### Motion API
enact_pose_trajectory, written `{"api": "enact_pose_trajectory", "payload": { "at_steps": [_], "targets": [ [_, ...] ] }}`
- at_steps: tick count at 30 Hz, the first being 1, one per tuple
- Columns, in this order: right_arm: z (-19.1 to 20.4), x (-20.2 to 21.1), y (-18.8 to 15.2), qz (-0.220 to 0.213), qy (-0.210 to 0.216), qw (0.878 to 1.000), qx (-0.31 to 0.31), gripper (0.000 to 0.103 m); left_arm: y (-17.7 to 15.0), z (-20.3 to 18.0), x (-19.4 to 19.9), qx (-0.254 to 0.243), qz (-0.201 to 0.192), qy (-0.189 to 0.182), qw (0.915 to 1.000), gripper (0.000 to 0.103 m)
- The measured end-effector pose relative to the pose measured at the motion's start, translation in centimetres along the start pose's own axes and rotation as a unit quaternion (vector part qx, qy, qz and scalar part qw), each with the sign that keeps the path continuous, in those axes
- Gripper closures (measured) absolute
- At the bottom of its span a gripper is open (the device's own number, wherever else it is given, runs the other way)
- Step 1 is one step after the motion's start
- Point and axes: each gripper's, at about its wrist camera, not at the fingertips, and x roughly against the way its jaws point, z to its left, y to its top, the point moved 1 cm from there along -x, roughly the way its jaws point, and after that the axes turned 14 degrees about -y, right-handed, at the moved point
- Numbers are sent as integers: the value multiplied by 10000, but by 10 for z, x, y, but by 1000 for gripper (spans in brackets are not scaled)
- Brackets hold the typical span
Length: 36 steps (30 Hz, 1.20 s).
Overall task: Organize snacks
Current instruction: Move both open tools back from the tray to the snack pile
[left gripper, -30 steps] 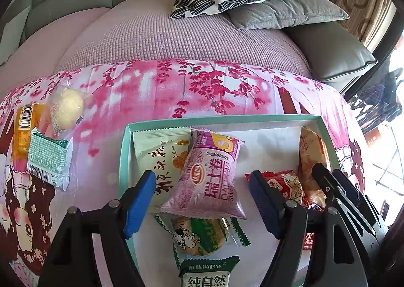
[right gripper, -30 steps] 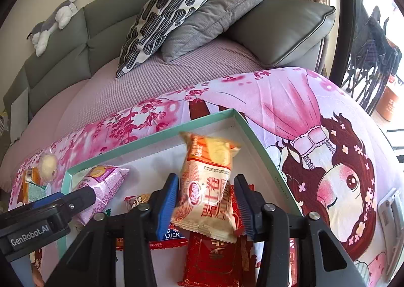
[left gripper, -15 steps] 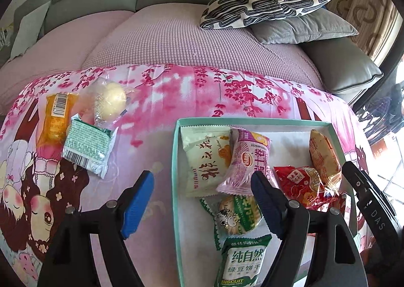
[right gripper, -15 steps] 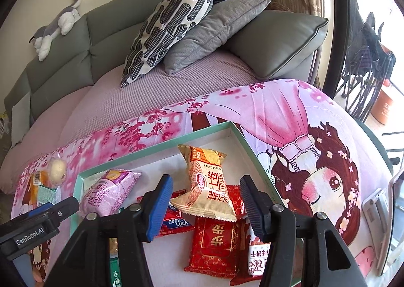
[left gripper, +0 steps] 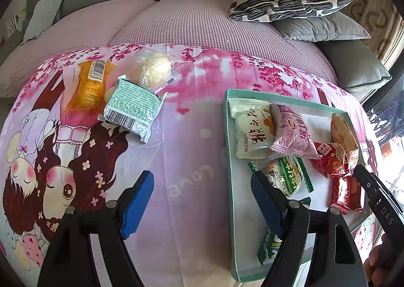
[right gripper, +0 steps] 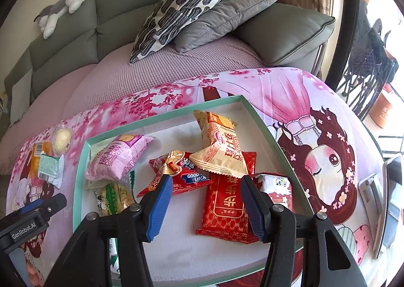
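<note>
Since a second ago I have slid my left gripper [left gripper: 202, 203] off the teal-rimmed cardboard tray [left gripper: 230, 160] to bare cloth, its ribbed blue pads apart and empty, and my right gripper [right gripper: 205, 207] has let go the tan crinkle-edged swiss roll packet [right gripper: 219, 145], which now lies tilted on the glossy red packets in the tray (jaws apart, nothing between). Three snacks wait outside on the pink cartoon-print cloth [left gripper: 186, 135]: an orange packet [left gripper: 87, 87], a green foil packet [left gripper: 132, 109] and a round pale cake in clear wrap [left gripper: 154, 67].
</note>
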Motion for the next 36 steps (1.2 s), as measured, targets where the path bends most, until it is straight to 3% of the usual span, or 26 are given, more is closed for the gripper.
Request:
{"api": "enact_pose_trajectory", "payload": {
  "at_steps": [10, 11, 12, 13, 15, 23, 36],
  "targets": [
    [18, -2, -3, 44, -31, 9998, 211, 41, 0, 15, -4, 162, -1, -34, 9999, 23],
    [18, -3, -3, 50, -9, 9998, 208, 32, 0, 16, -5, 165, -14, 14, 9999, 22],
    [19, -5, -4, 53, 5, 9998, 212, 20, 0, 17, -6, 155, -43, 89, 9998, 10],
    [20, -6, -4, 46, 2, 9997, 222, 15, 0, 19, -6, 139, -91, 168, 9997, 1],
    [21, -6, -5, 8, -11, 9997, 239, 0, 0, 22, -5, 140, -172, 257, 9994, 1],
    [21, -7, -5, -62, 42, 9998, 191, 0, 3, 28, -4, 144, -329, 228, 9991, 1],
    [29, -5, -3, -212, 347, 9992, 25, 0, 17, 38, 20, -136, -1066, 313, 9937, 1]
  ]
}}
